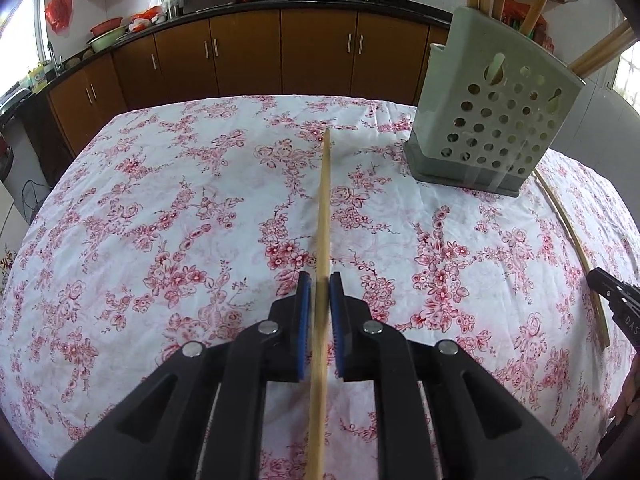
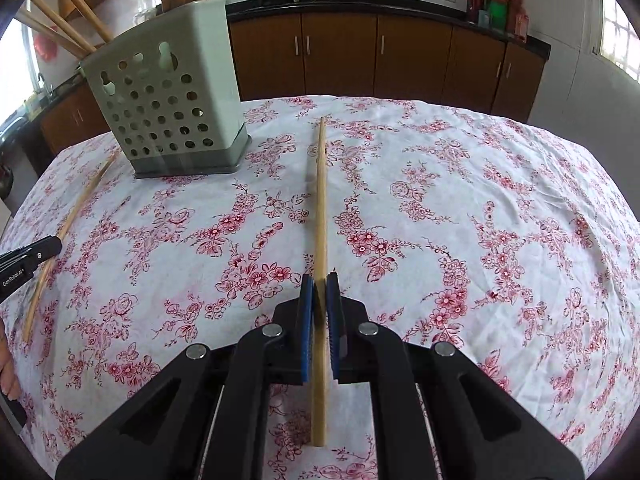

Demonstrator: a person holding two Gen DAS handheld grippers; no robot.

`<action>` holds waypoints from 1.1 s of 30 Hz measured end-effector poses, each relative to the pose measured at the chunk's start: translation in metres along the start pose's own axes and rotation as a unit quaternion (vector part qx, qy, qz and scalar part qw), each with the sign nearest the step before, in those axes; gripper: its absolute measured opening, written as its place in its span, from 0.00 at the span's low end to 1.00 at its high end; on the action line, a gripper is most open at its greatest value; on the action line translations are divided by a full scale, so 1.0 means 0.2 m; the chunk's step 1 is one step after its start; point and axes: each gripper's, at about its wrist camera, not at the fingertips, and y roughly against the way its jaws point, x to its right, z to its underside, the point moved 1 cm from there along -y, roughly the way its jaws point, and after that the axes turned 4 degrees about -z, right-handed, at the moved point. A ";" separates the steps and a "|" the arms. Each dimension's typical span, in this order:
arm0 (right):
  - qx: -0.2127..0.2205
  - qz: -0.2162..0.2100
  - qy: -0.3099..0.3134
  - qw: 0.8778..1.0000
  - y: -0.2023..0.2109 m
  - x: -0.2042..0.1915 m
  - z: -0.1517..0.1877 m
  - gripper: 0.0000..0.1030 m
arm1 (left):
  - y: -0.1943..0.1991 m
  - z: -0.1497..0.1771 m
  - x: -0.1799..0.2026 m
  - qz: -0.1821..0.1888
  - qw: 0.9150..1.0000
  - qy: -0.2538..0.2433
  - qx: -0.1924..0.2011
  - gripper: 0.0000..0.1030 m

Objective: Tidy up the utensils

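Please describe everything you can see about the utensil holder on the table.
The utensil holder is a pale grey-green plastic box with rows of round holes and a darker grey base. It stands upright on the floral tablecloth, holding several wooden chopsticks that lean outward. Neither gripper touches it.

A tabletop point(image 1: 160, 208) draped in a white cloth point(image 2: 480, 200) printed with red flowers carries a pale green perforated holder point(image 1: 496, 120), standing upright on its grey base toward the far side. A bamboo chopstick point(image 1: 576, 248) and a second chopstick point(image 1: 325, 208) show low over the cloth; whether either touches it cannot be told.
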 end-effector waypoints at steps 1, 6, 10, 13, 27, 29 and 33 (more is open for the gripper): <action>0.000 0.000 0.000 1.000 0.00 0.00 0.00 0.08 | 0.00 0.00 0.00 0.002 1.000 0.001 0.000 0.13; 0.000 0.001 0.000 1.000 0.00 0.00 0.00 0.08 | 0.00 0.00 0.00 0.003 1.000 0.000 0.000 0.14; 0.000 0.000 0.000 1.000 0.00 0.00 0.00 0.08 | 0.00 0.00 0.00 0.003 1.000 -0.003 0.000 0.16; 0.000 0.000 0.001 1.000 0.00 0.00 0.00 0.08 | 0.00 0.00 0.00 0.004 1.000 -0.002 -0.001 0.16; 0.000 0.000 0.000 1.000 0.00 0.00 0.00 0.08 | 0.00 0.00 0.00 0.004 1.000 -0.002 -0.001 0.16; 0.000 0.000 0.000 1.000 0.00 0.00 0.00 0.08 | 0.00 0.00 0.00 0.004 1.000 -0.002 -0.001 0.16; 0.000 0.000 0.000 1.000 0.00 0.00 0.00 0.08 | 0.00 0.00 0.00 0.004 1.000 -0.002 -0.001 0.16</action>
